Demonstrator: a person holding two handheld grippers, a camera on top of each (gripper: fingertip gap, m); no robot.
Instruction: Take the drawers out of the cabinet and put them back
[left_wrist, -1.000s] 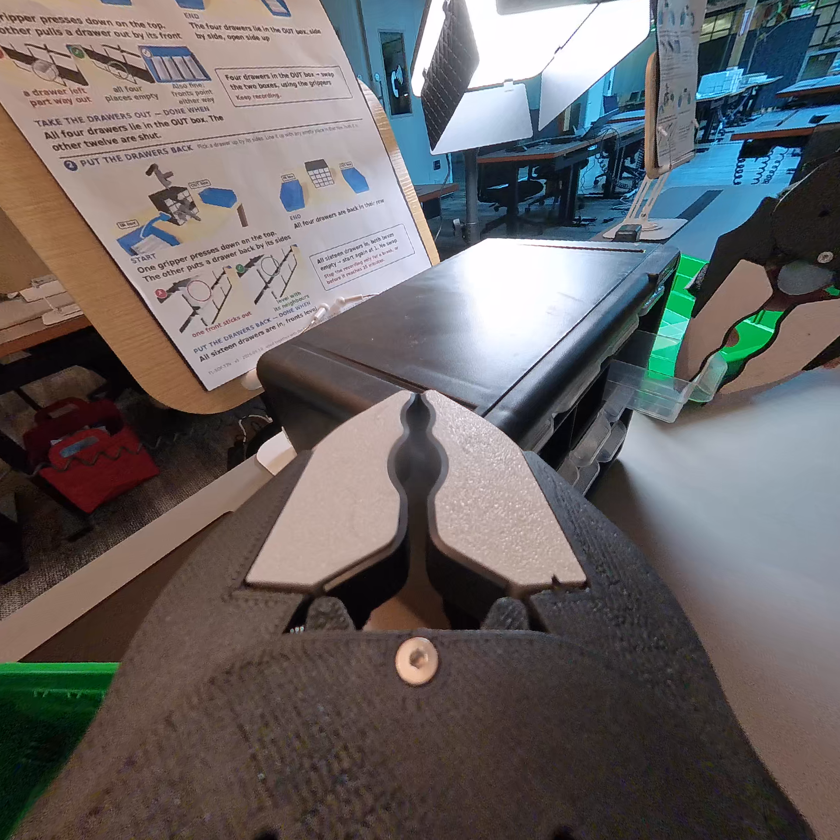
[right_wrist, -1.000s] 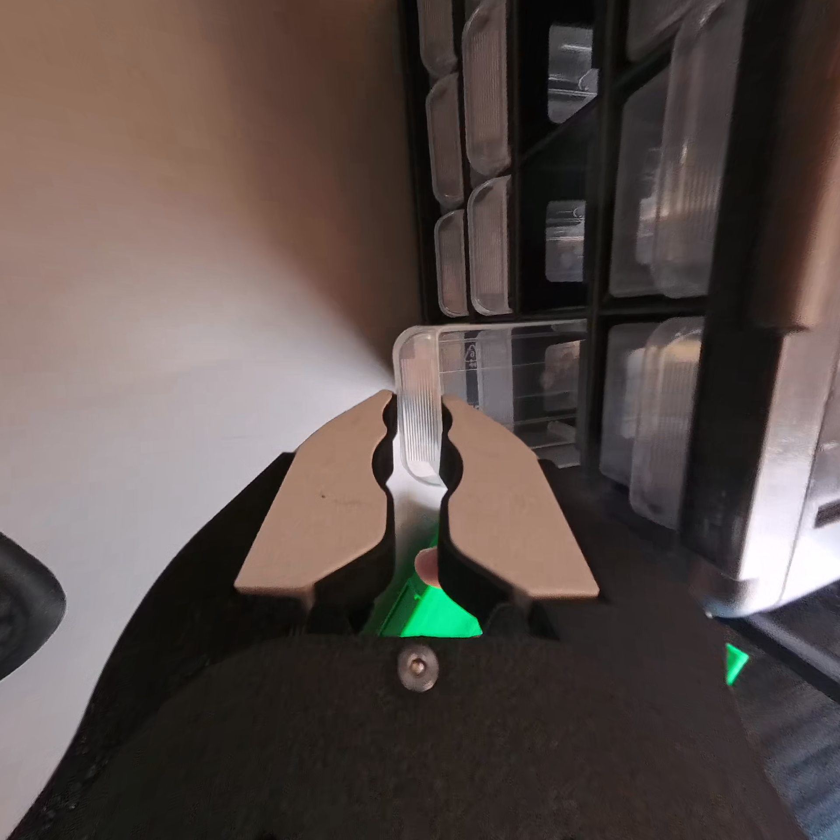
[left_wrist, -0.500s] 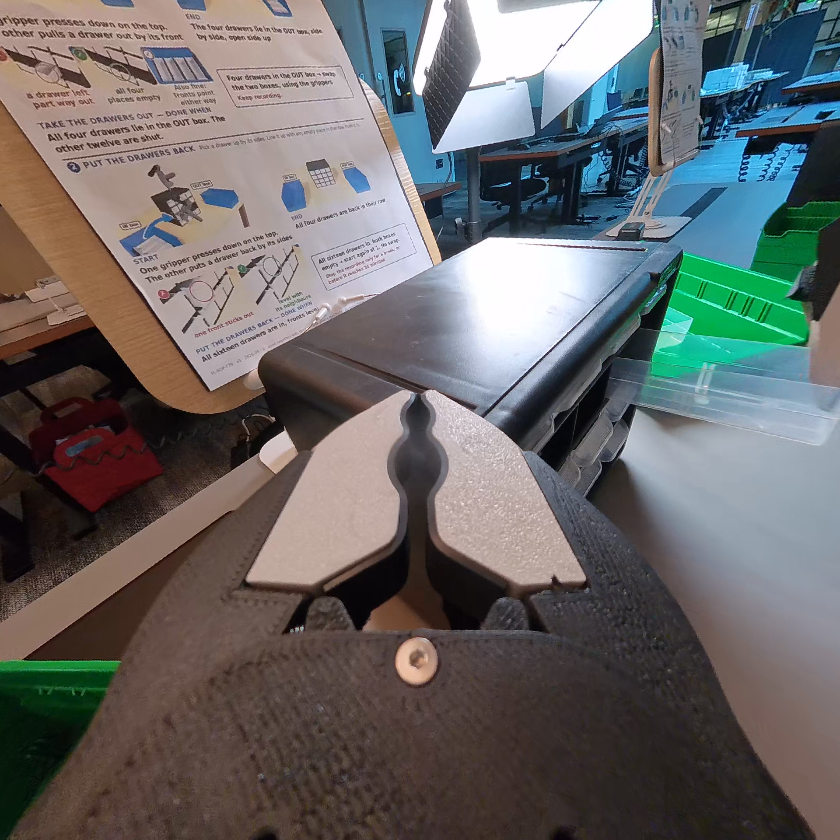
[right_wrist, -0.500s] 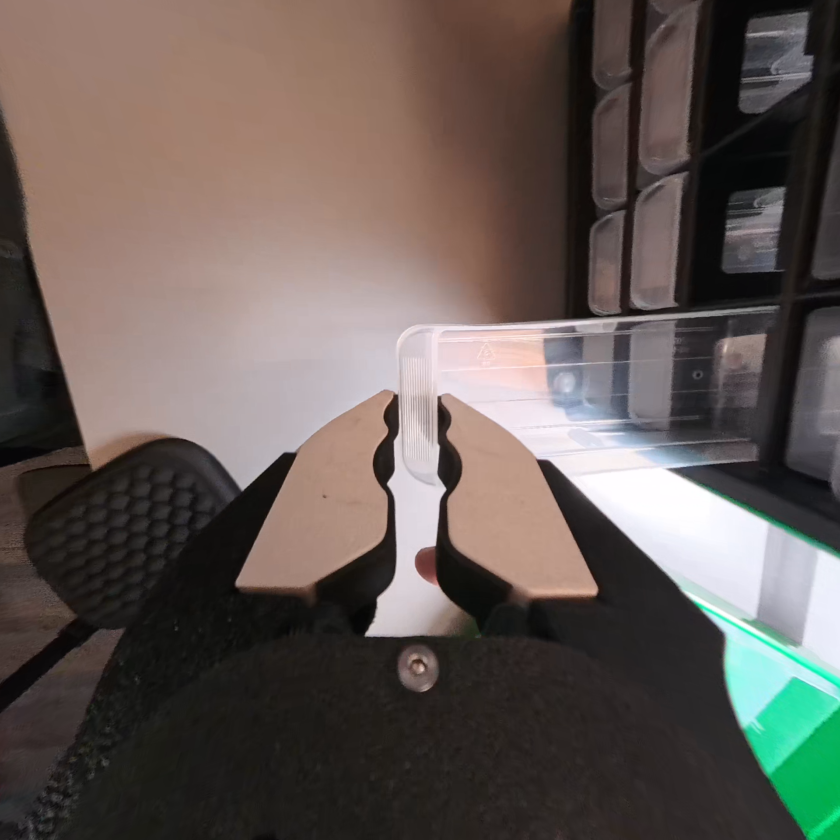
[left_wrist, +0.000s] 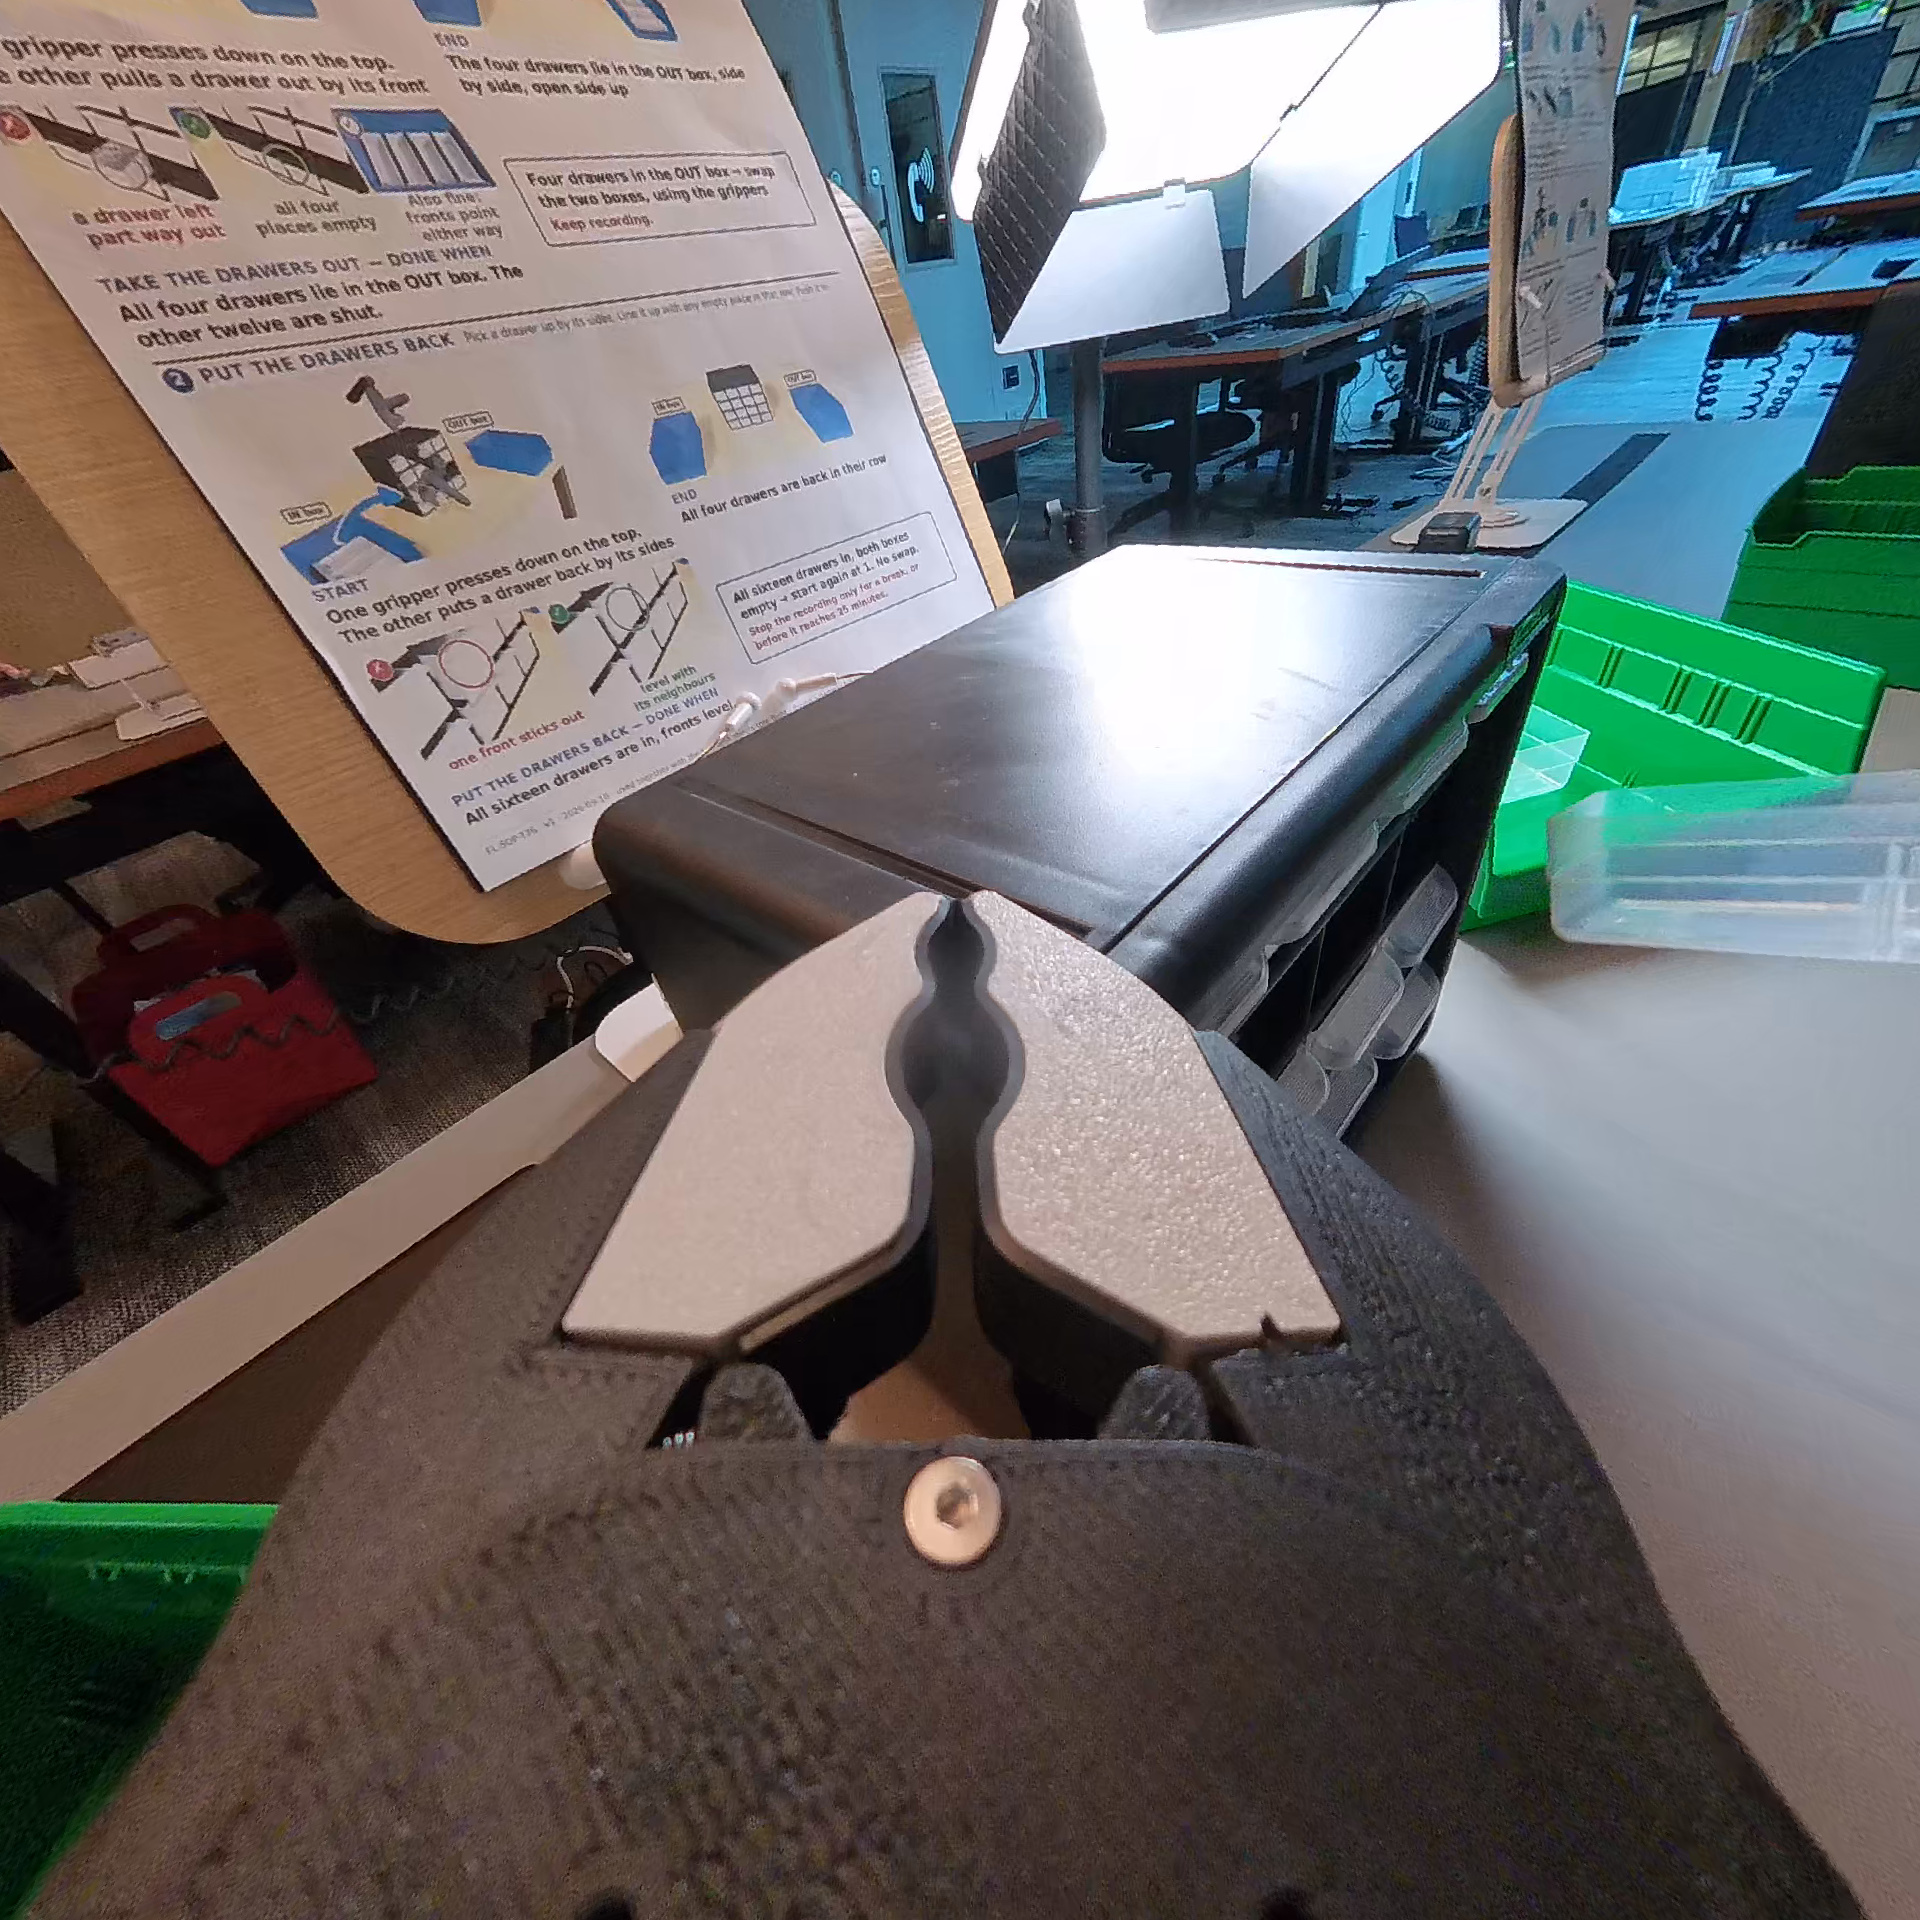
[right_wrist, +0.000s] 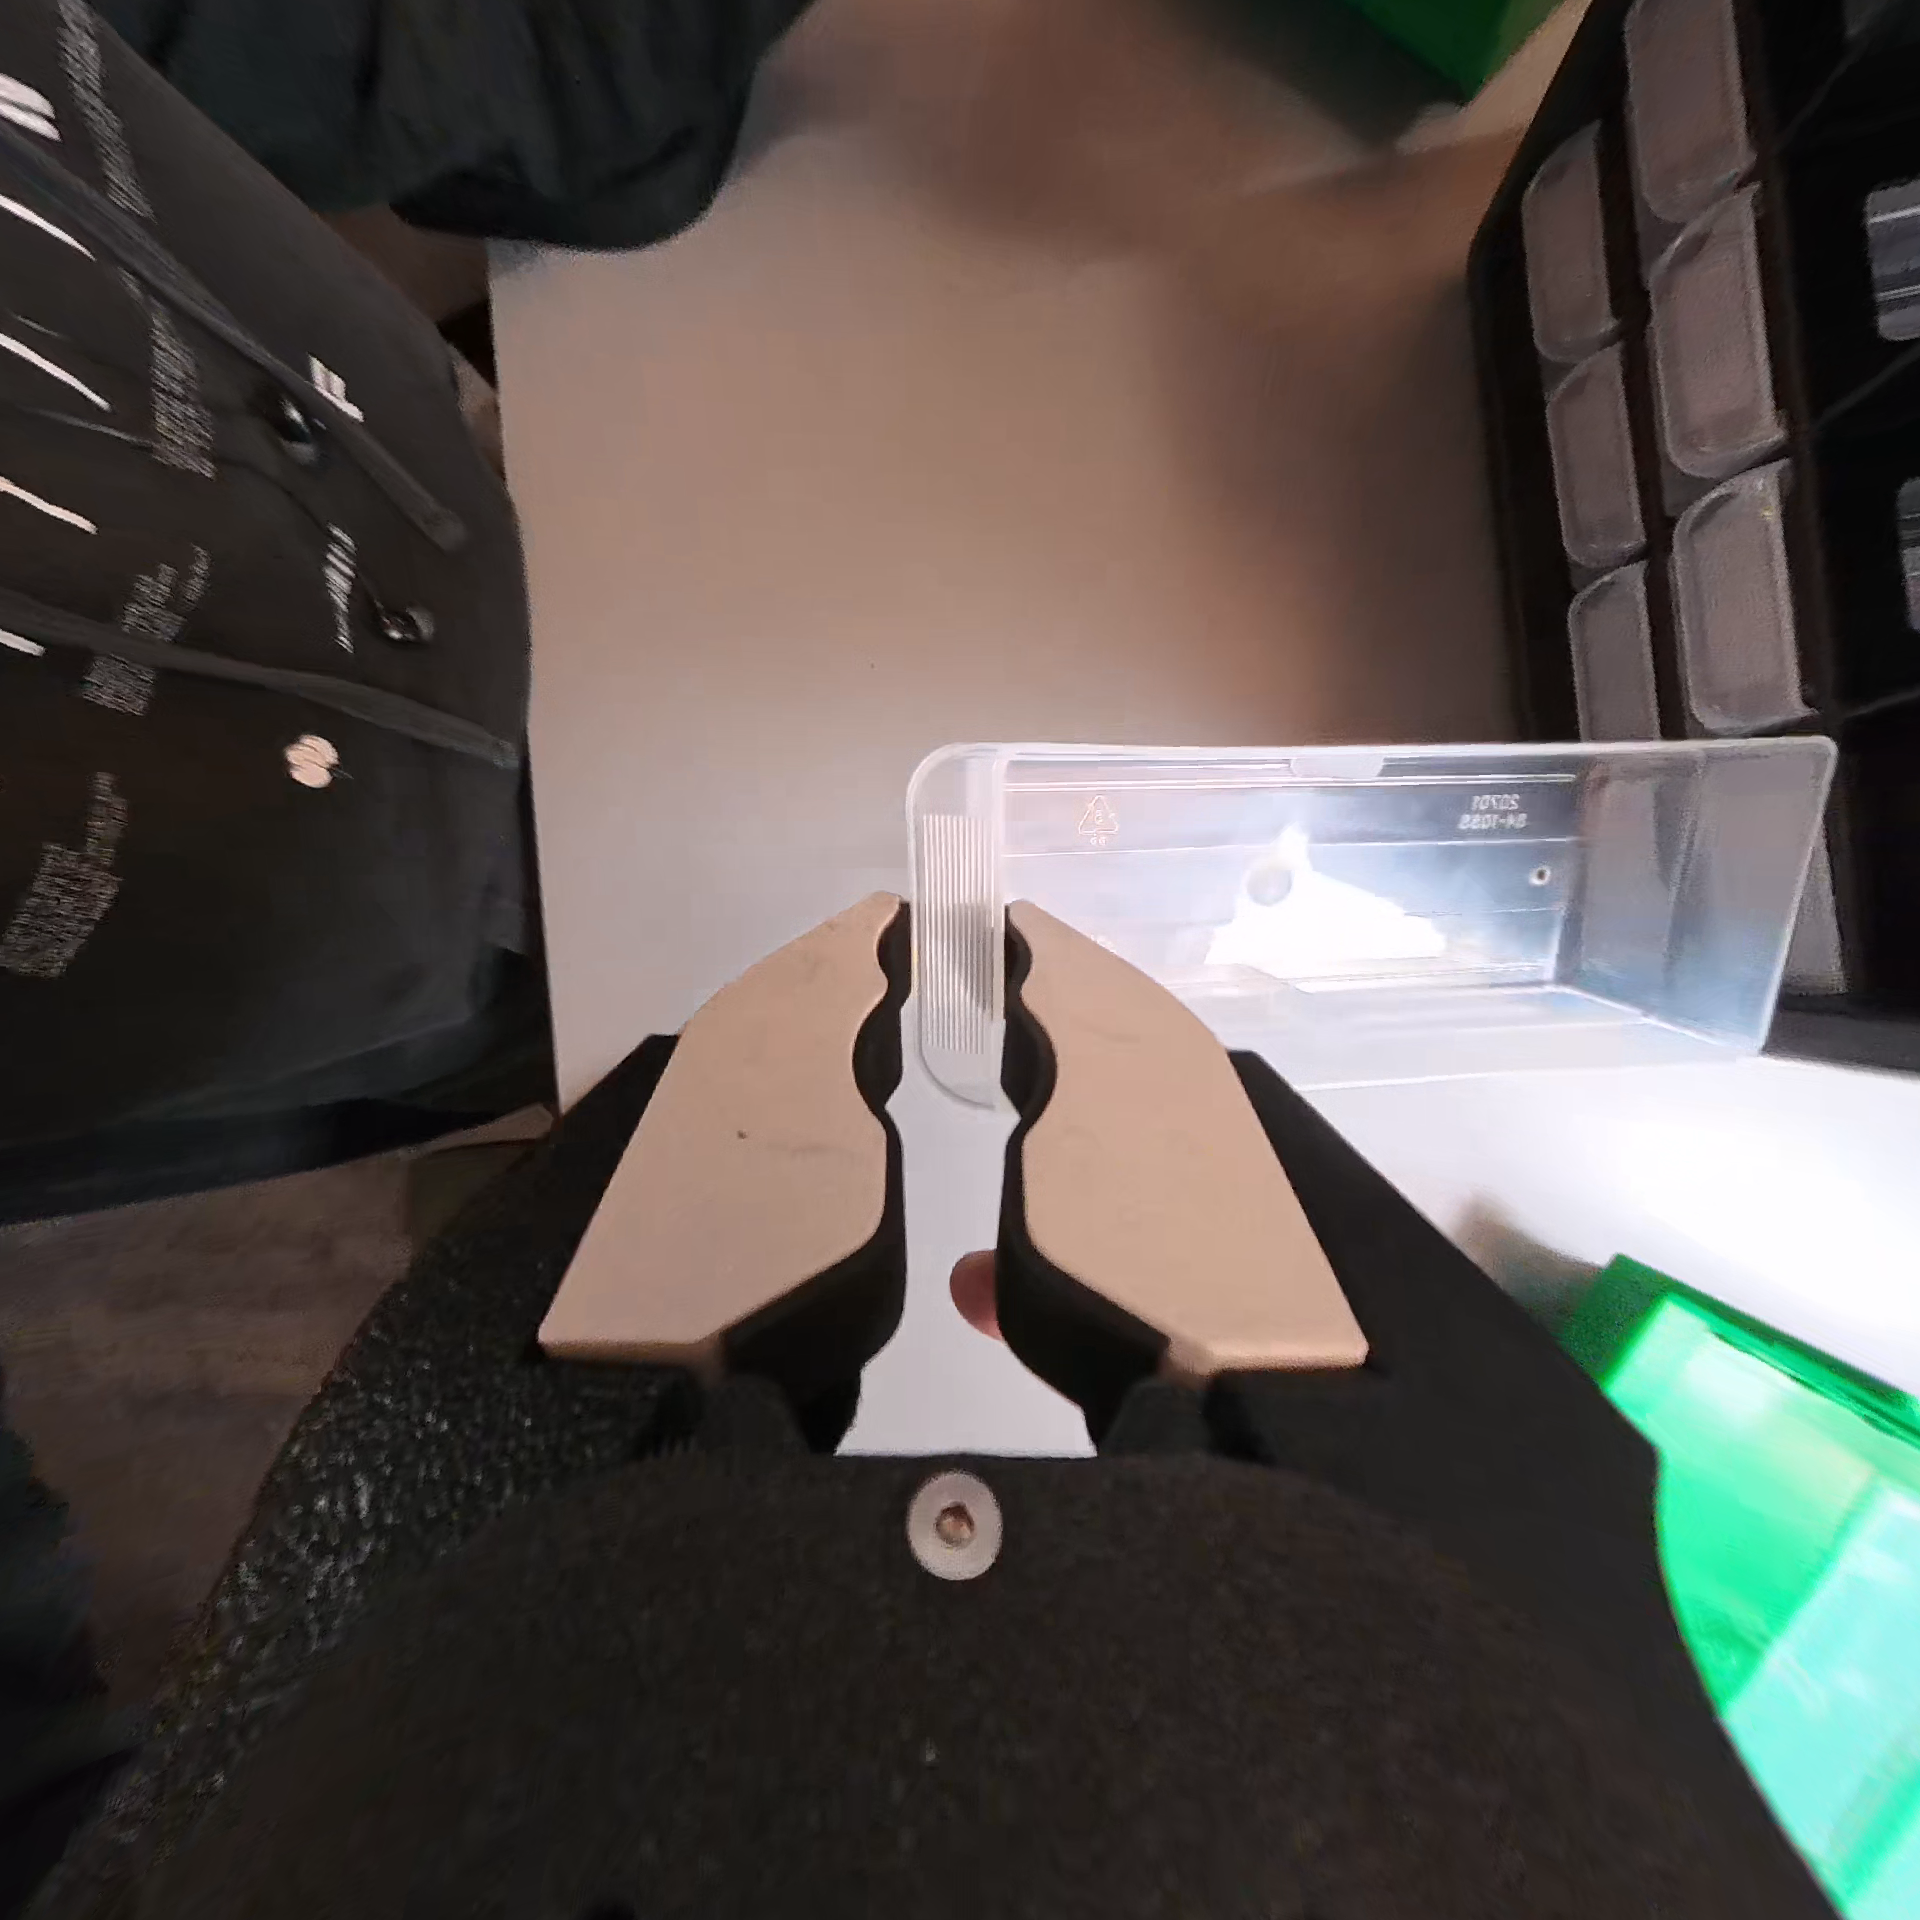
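Observation:
The black drawer cabinet (left_wrist: 1143, 727) stands on the table with several clear drawers in its front (right_wrist: 1714, 364) and some slots dark. My left gripper (left_wrist: 956, 925) is shut and empty, its tips at the near top edge of the cabinet. My right gripper (right_wrist: 956, 935) is shut on the ribbed front tab of a clear plastic drawer (right_wrist: 1403, 894) and holds it fully out of the cabinet, above the table. The same drawer shows at the right edge of the left wrist view (left_wrist: 1745, 873).
A green bin (left_wrist: 1683, 717) sits right of the cabinet, and a green bin corner (right_wrist: 1766, 1558) is under my right gripper. Another green bin (left_wrist: 94, 1621) lies at lower left. An instruction board (left_wrist: 416, 416) leans behind the cabinet. A person's dark clothing (right_wrist: 208, 623) is at left.
My right gripper has pulled the clear drawer all the way out of its slot and carried it away from the cabinet front. My left gripper has stayed shut on the cabinet top.

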